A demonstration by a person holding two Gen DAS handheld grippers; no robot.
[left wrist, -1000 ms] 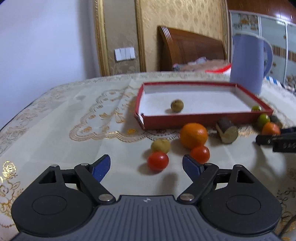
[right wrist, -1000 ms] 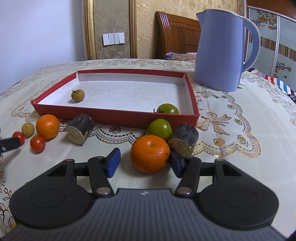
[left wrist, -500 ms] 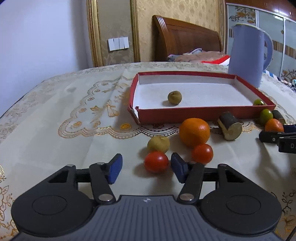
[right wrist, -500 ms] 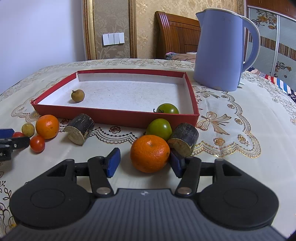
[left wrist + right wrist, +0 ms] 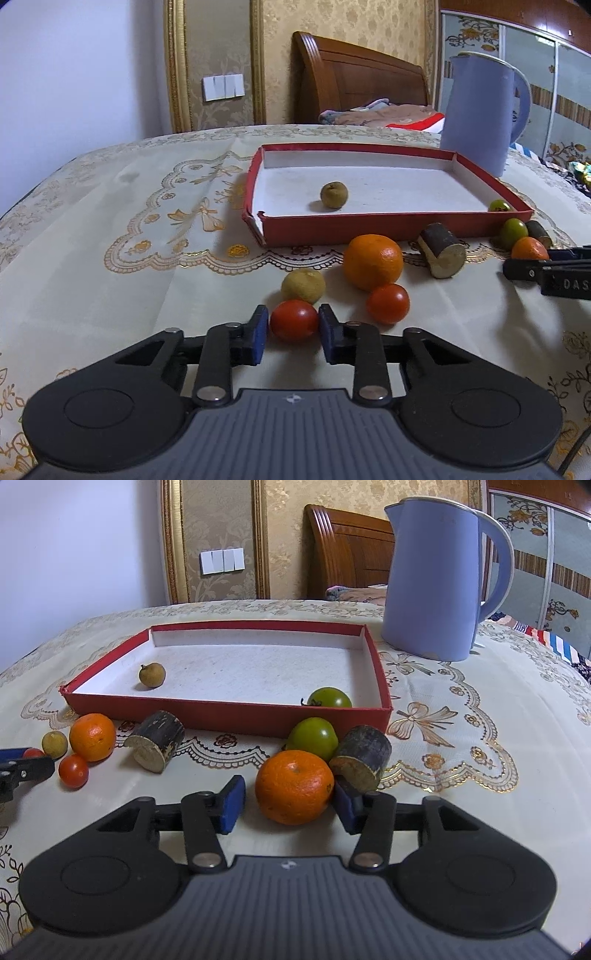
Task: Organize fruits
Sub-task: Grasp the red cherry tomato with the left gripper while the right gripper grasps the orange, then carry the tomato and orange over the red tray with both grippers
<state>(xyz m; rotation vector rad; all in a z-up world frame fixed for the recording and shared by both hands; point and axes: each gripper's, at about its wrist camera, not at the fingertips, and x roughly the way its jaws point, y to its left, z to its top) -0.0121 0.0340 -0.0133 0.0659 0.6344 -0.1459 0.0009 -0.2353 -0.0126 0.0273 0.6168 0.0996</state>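
A cream tablecloth (image 5: pixel 110 258) with gold embroidered scrolls covers the table. On it, the left gripper (image 5: pixel 293 328) is clenched on a smooth red cherry tomato (image 5: pixel 293 319), blue pads touching both sides. Just behind sit a dull yellowish round fruit (image 5: pixel 303 285), a second cherry tomato (image 5: pixel 388 303) and a dimpled orange (image 5: pixel 373 262).

The right gripper (image 5: pixel 288 805) is closing around another orange (image 5: pixel 294 786); its right pad touches the peel, the left one stands apart. A glossy green tomato (image 5: pixel 313 737) and a dark-barked log stub (image 5: pixel 360 762) crowd close behind (the stub nearly against the right finger). Another stub (image 5: pixel 155 746) lies to the left.

The shallow red cardboard tray (image 5: pixel 229 716), white inside, holds a small brown fruit (image 5: pixel 152 675) and a green tomato (image 5: pixel 330 698). A lavender kettle (image 5: pixel 439 579) stands beyond.
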